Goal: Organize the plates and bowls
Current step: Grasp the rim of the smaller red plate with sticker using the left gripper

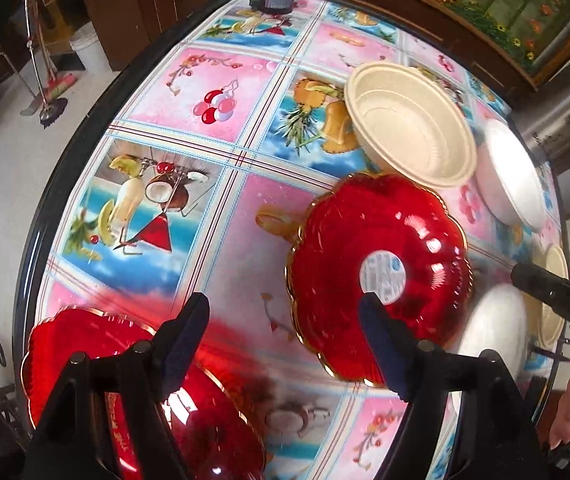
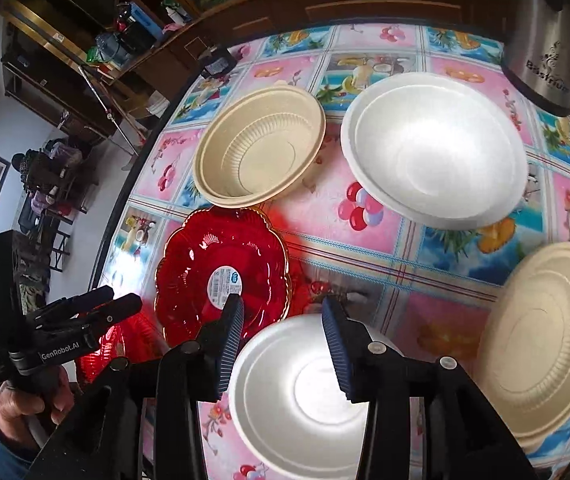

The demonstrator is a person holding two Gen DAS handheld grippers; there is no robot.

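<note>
Both grippers hang spread and empty over the round table (image 2: 461,264) with its fruit-print cloth: the left gripper (image 1: 285,340) above a red scalloped glass plate (image 1: 377,276) near the left edge, the right gripper (image 2: 283,340) above a white foam plate (image 2: 301,396) at the near edge. A ribbed beige bowl (image 2: 261,144) and a white foam bowl (image 2: 433,148) sit toward the far edge

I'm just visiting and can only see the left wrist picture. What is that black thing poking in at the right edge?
Observer: That's the right gripper. Its jaws stand open and hold nothing.
Operator: What is underneath it?
Observer: A white dish, with its far rim showing between the jaws.
Operator: And the shiny thing at the far right corner?
Observer: A steel container with lettering on its side.
</note>
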